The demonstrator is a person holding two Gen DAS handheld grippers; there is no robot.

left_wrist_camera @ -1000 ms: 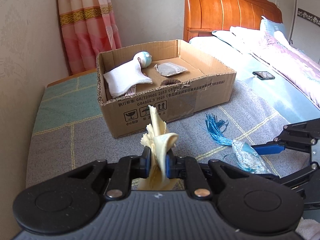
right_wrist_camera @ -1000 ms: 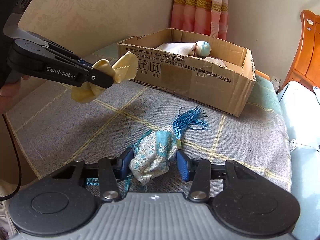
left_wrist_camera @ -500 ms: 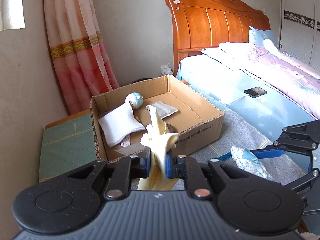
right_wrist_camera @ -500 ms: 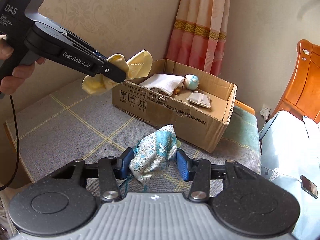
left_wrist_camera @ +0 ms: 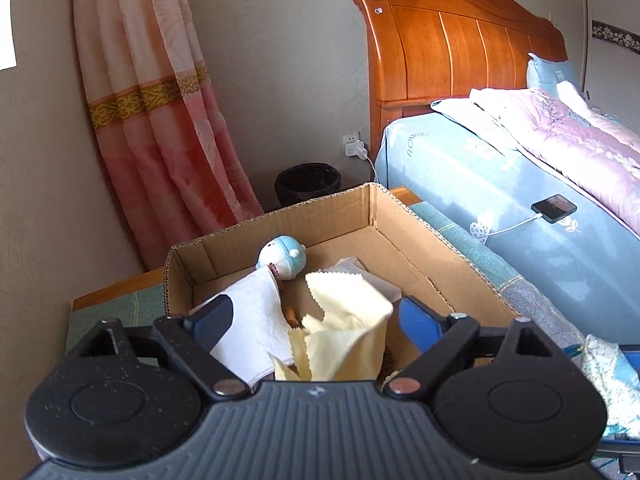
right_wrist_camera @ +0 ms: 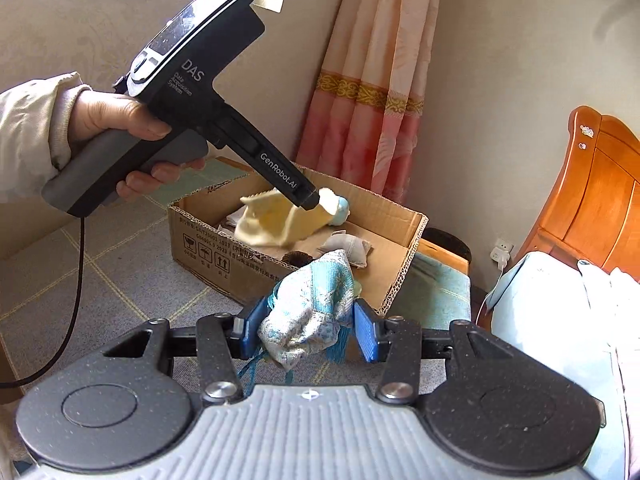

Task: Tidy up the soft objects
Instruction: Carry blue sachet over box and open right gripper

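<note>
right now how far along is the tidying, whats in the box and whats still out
Done: a white cloth, a blue-and-white plush toy and a small grey pouch lie in the cardboard box. In hand: the left tool is open over the box, the yellow cloth dropping in. Left: the right tool holds the blue patterned tassel pouch, not yet boxed.

Bed (left_wrist_camera: pixel 520 184) right of box (left_wrist_camera: pixel 400 248); bin (left_wrist_camera: pixel 308 182) behind it.
</note>
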